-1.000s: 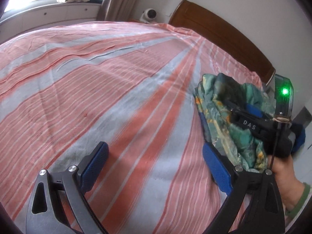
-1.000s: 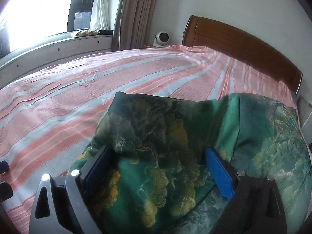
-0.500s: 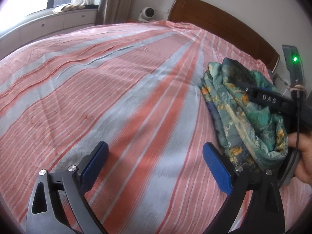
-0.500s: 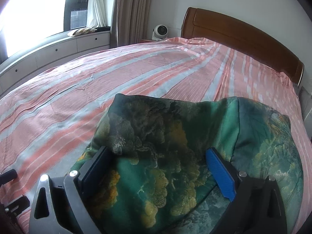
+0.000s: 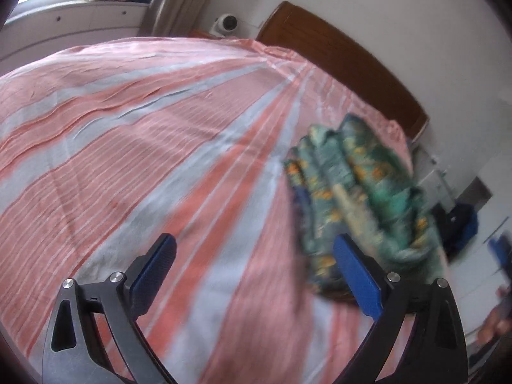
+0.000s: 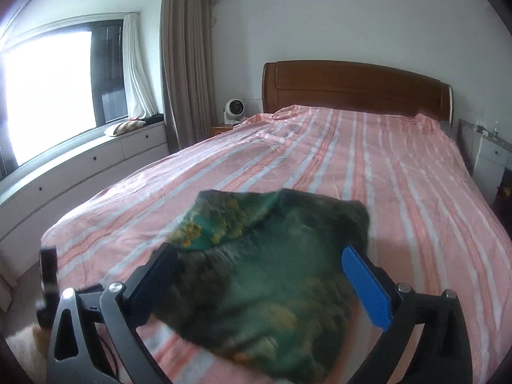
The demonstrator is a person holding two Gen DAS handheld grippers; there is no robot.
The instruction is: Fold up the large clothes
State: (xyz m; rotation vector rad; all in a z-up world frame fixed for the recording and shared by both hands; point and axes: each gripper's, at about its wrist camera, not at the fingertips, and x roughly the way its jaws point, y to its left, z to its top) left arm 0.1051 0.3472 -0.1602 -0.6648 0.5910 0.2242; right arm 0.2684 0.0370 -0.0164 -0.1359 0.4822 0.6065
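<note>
A folded green garment (image 6: 272, 272) with a yellow and teal landscape print lies in a thick bundle near the foot of the pink-and-white striped bed (image 6: 352, 166). My right gripper (image 6: 257, 256) hovers above and behind it, its jaws opening wide. The cloth shows between the blue pads but they do not press on it. In the left wrist view the same garment (image 5: 361, 192) rests alone at the right side of the bed, blurred. My left gripper (image 5: 254, 246) stands open over bare sheet, with nothing between its fingers. A hand (image 5: 492, 326) shows at the right edge.
A wooden headboard (image 6: 352, 86) closes the far end of the bed. A window bench with drawers (image 6: 96, 166) runs along the left. A small white fan (image 6: 233, 110) stands on a nightstand, and a white bedside cabinet (image 6: 489, 153) stands at the right.
My right gripper has pulled back and up from the garment with its jaws widening, and the bundle stays on the bed. My left gripper has risen a little.
</note>
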